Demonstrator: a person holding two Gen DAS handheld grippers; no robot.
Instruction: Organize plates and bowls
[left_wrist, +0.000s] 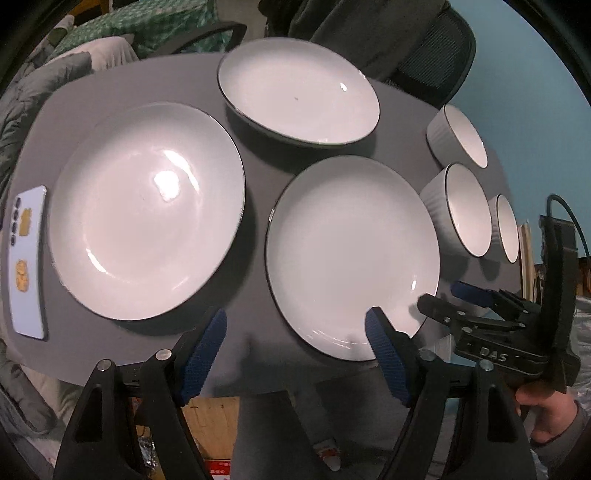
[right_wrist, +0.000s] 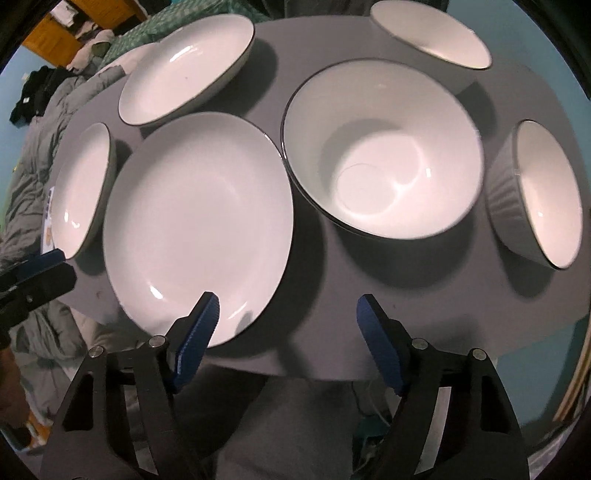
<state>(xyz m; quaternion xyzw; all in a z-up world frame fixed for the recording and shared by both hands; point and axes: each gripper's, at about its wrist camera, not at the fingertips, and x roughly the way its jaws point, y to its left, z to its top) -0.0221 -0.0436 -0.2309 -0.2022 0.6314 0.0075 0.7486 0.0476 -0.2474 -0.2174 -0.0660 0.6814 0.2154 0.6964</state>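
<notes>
Landmark: the near plate (left_wrist: 351, 254), lying flat on the grey table (left_wrist: 258, 332) close to its front edge. Two more plates sat beside it, the left plate (left_wrist: 147, 210) just to its left and the far plate (left_wrist: 299, 92) behind it. Three ribbed bowls (left_wrist: 469, 210) stood in a row to its right, all upright and apart.

Left gripper (left_wrist: 295, 332) hung over the near plate's front-left rim, fingers spread, nothing between them. Right gripper (right_wrist: 288, 321) was also spread and empty, one pad over that plate's front-right rim, the other over bare table toward the middle bowl (right_wrist: 384, 155).

Handling, as judged: glazed ceramic, so stiff, fairly heavy, slick, and apt to chip if knocked. Plates lay flat, so the rim was the only purchase; pinch across the lip, lift level. Bowls looked easier: grip the wall, one pad inside, where the ribbing should add friction.
</notes>
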